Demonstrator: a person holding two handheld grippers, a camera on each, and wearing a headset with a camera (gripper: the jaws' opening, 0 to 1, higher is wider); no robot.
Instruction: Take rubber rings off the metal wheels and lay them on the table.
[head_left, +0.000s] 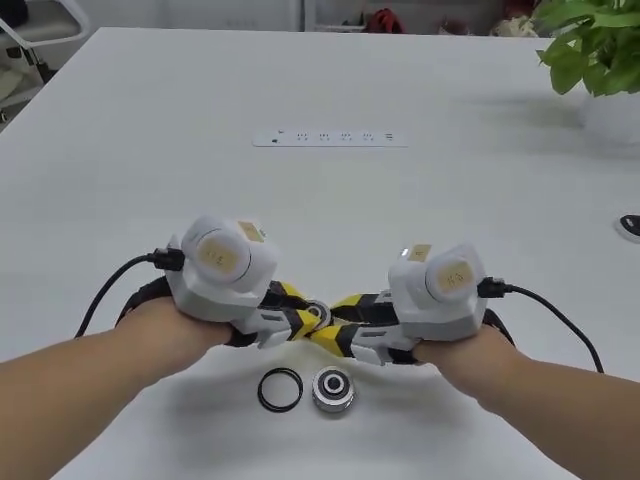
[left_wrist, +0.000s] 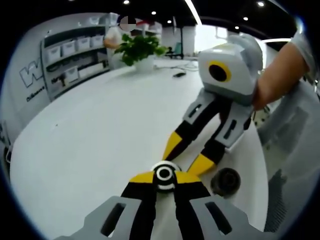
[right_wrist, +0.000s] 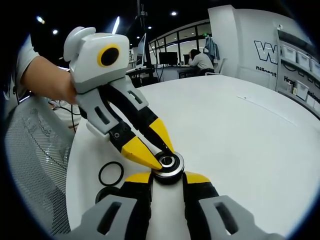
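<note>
A small metal wheel (head_left: 318, 316) with a black rubber rim hangs just above the table's near edge, between both grippers. My left gripper (head_left: 304, 319) comes in from the left and my right gripper (head_left: 336, 326) from the right. In the right gripper view the wheel (right_wrist: 168, 165) sits between my right gripper's (right_wrist: 167, 178) yellow tips, and the left gripper's (right_wrist: 162, 156) tips pinch its black rim. In the left gripper view the wheel (left_wrist: 164, 174) shows face-on at my left gripper (left_wrist: 164, 181). A loose black rubber ring (head_left: 280, 389) and a bare metal wheel (head_left: 333, 390) lie on the table.
A white power strip (head_left: 330, 138) lies across the middle of the white table (head_left: 150, 150). A potted plant (head_left: 592, 48) stands at the far right, with a small dark object (head_left: 630, 226) at the right edge. Black cables trail from both grippers.
</note>
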